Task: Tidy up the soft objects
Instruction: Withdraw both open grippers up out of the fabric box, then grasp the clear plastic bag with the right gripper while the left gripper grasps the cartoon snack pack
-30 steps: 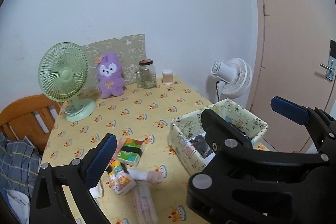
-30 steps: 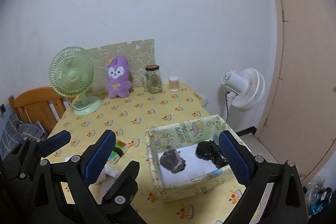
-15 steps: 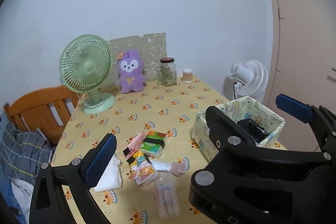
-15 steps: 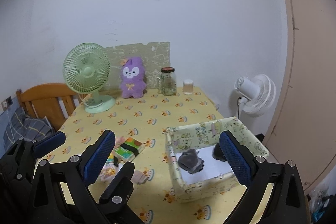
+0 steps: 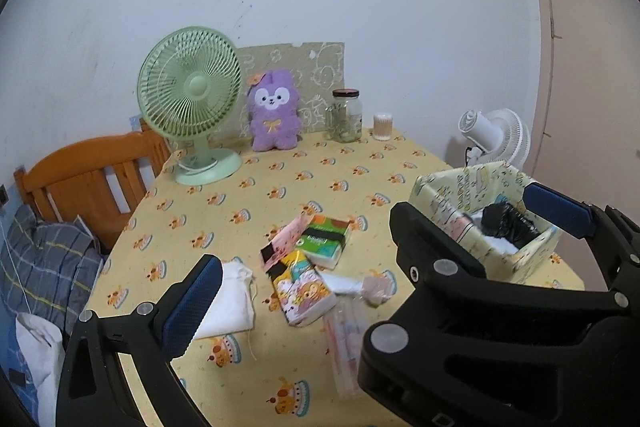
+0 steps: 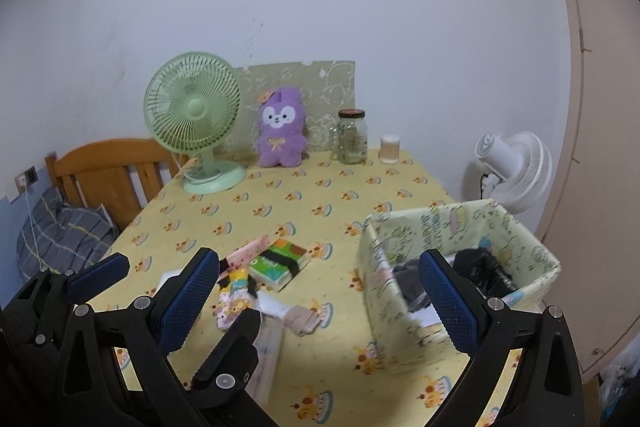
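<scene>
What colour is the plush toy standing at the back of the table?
Purple, with a white face and a yellow bow; the plush toy shows best in the left wrist view.

The left gripper (image 5: 372, 239) hangs above the yellow tablecloth (image 5: 280, 187) with its blue-padded jaws wide apart and empty. Between them lie a white cloth pouch (image 5: 228, 301), a green tissue pack (image 5: 326, 239) and a cartoon tissue pack (image 5: 302, 287). The patterned fabric box (image 5: 472, 239) at right holds a black bundle (image 5: 506, 225).
</scene>
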